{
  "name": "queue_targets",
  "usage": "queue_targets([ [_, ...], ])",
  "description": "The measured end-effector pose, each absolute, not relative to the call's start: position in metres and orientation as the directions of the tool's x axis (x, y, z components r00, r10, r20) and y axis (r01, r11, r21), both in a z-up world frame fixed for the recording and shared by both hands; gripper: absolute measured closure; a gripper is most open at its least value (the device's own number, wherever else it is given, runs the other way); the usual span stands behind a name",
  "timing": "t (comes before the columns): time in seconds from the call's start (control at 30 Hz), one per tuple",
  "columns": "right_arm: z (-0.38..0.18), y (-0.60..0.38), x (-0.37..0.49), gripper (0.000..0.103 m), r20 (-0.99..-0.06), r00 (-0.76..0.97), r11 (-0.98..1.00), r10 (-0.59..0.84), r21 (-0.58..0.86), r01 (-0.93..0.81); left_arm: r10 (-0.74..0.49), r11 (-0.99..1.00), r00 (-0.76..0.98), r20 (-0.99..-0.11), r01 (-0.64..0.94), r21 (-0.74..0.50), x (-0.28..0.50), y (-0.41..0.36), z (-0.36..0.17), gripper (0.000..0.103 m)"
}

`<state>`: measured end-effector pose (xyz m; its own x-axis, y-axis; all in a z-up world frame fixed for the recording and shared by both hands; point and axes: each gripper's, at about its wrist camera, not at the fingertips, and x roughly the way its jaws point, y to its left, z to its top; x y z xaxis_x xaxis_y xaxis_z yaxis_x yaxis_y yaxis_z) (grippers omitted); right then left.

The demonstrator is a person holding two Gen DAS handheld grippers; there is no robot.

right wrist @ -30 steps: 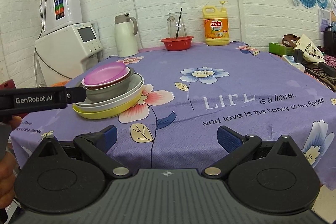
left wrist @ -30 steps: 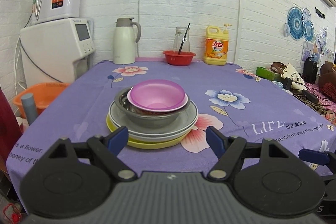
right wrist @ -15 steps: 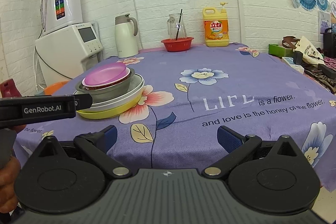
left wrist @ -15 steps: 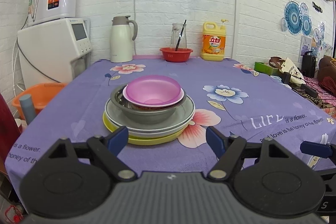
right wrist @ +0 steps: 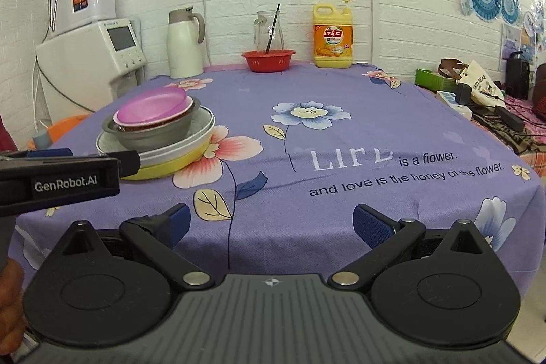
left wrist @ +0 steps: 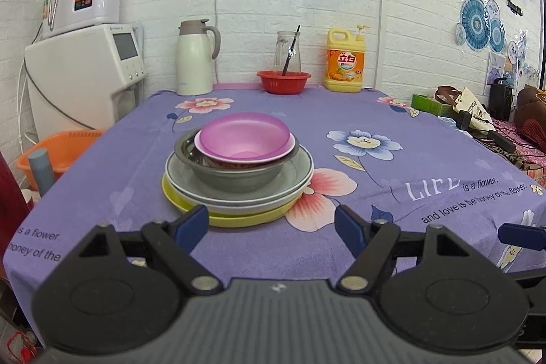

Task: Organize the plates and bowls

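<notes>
The black left gripper (left wrist: 271,224), lettered "GenRobot.AI" on its side in the right wrist view, has its jaws spread wide and empty just short of the yellow round plate (left wrist: 239,219). On that plate sit a grey plate (left wrist: 297,174), a steel bowl (left wrist: 235,179) and a pink plastic bowl (left wrist: 244,139), all mouth-up. Right of the stack, the purple flowered cloth on the tabletop (right wrist: 375,125) reads "LIFE is a flower. and love is the honey of the flower." The right gripper (right wrist: 271,224) also gapes wide, holding nothing.
</notes>
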<state>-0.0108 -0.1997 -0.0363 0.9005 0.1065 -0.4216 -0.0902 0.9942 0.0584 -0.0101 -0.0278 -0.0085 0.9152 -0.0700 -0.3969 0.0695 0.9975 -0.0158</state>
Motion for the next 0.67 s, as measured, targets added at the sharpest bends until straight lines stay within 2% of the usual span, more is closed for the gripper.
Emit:
queue_targets([
  [0.67, -0.0357, -0.1992, -0.0103, 0.000, -0.426, 0.897, 0.993, 0.118, 0.076, -0.095, -0.061, 0.998, 0.925, -0.376, 0.067, 0.001, -0.0126, -0.0298, -0.0091, 0.028],
])
